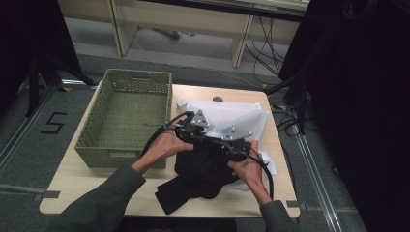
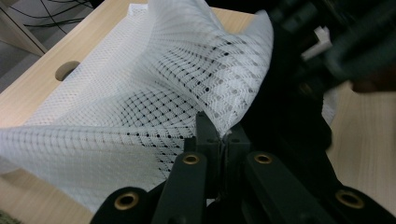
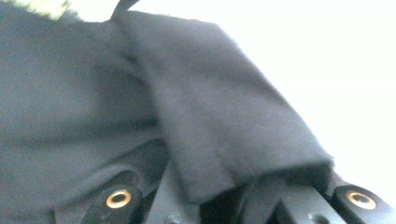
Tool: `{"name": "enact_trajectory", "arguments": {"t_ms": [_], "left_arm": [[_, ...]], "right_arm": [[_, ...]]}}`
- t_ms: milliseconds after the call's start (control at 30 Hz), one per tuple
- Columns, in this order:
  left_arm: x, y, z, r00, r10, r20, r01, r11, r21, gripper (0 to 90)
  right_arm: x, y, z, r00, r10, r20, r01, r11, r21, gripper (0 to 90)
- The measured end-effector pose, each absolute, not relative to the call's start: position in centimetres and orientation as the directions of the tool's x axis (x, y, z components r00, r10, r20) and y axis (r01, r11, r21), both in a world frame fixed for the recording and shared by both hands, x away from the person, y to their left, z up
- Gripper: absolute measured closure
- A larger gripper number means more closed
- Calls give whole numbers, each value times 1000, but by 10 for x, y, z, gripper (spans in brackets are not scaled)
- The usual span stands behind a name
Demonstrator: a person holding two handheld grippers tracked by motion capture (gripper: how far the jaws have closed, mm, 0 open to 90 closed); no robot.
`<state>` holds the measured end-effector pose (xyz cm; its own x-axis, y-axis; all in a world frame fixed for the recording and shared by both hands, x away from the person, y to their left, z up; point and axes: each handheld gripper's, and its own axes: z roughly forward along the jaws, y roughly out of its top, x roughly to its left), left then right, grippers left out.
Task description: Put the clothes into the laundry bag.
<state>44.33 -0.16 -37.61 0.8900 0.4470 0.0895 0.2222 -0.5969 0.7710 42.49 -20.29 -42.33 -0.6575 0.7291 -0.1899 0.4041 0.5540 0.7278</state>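
1. black cloth (image 1: 200,169) lies crumpled near the table's front edge, partly over a white mesh bag (image 1: 232,118).
2. left gripper (image 2: 223,140) has its jaws pinched together on the mesh.
3. right gripper (image 1: 237,147) is draped in black cloth, can't tell how open it is.
4. green basket (image 1: 96,145) sits left on the light wood table (image 1: 67,179); grey floor around it.

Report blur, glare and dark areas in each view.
High view: dim, with black surroundings swallowing detail at both sides; the black garment shows few folds. Left gripper view: white mesh sharp, upper right blurred. Right gripper view: close dark cloth soft, background blown out white.
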Motion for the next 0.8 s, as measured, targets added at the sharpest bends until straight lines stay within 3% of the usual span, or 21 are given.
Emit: {"name": "enact_trajectory", "arguments": {"t_ms": [133, 167, 300, 333, 367, 400, 500, 633, 667, 700, 800], "left_arm": [[449, 3, -376, 883, 464, 75, 250, -598, 761, 881], [452, 3, -379, 883, 464, 74, 258, -610, 749, 880], [456, 4, -384, 875, 477, 76, 274, -619, 736, 877], [458, 5, -385, 868, 491, 71, 285, -610, 739, 877], [458, 5, -385, 868, 491, 71, 285, -610, 739, 876], [462, 7, -385, 862, 503, 67, 296, -606, 738, 875], [465, 9, -385, 860, 508, 57, 306, -600, 739, 874], [470, 11, -385, 850, 525, 46, 322, -587, 743, 873], [470, 11, -385, 850, 526, 38, 329, -585, 741, 872], [471, 11, -385, 850, 525, 42, 326, -588, 740, 872], [472, 11, -385, 847, 531, 31, 338, -582, 739, 872]], "right_arm": [[438, -205, -427, -602, 766, -224, 404, 535, 742, 844], [442, -205, -448, -610, 762, -217, 452, 559, 695, 829], [446, -208, -474, -617, 761, -199, 503, 576, 644, 791], [447, -213, -466, -594, 785, -175, 520, 541, 662, 680], [447, -213, -466, -594, 785, -175, 520, 541, 662, 680], [441, -217, -453, -580, 797, -168, 517, 520, 680, 563], [430, -220, -438, -592, 788, -169, 493, 520, 698, 483], [404, -224, -410, -651, 745, -142, 399, 495, 772, 408], [390, -218, -403, -708, 702, -77, 387, 477, 789, 396], [390, -218, -403, -708, 702, -77, 387, 477, 789, 396], [371, -192, -409, -807, 584, -81, 322, 552, 769, 372]]}}
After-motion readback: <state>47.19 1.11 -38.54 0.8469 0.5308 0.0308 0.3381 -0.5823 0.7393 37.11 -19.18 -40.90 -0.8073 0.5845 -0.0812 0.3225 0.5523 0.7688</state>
